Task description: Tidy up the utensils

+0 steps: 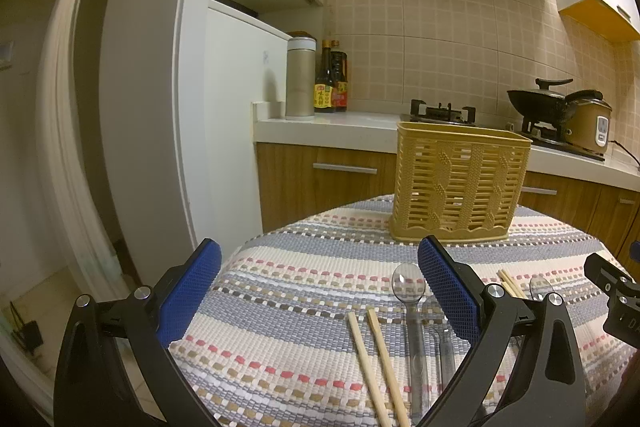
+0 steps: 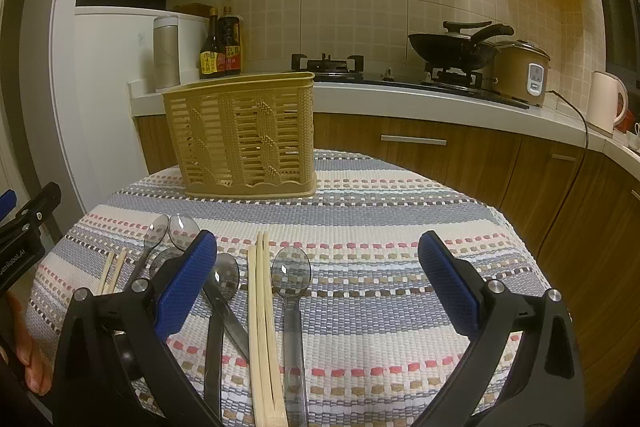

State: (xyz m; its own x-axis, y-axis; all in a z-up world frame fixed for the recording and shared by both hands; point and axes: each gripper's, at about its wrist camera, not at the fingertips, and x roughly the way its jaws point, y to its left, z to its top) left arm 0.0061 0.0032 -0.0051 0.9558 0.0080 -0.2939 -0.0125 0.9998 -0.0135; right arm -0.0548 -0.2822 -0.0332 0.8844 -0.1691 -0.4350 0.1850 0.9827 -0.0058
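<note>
Starting well means picking one piece: both tongs, left (image 1: 320, 291) and right (image 2: 318, 283), hang spread and empty above the surface (image 2: 400, 267). Chopsticks (image 2: 262, 307) and clear spoons (image 2: 291, 279) lie flat before the basket (image 2: 240, 135); pinch mid-handle, squarely.

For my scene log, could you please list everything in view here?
Tan slotted plastic utensil basket: one, far side of striped tablecloth.
Pale wooden chopsticks: two pairs, lying near edge.
Clear grey plastic spoons: at least five, beside chopsticks.
Dark sauce bottles: two, counter.
Silver canister: one, counter.
Black wok: one, stove.
Tan rice cooker: one, counter.
White kettle: one, right.
Left gripper: open.
Right gripper: open.
</note>
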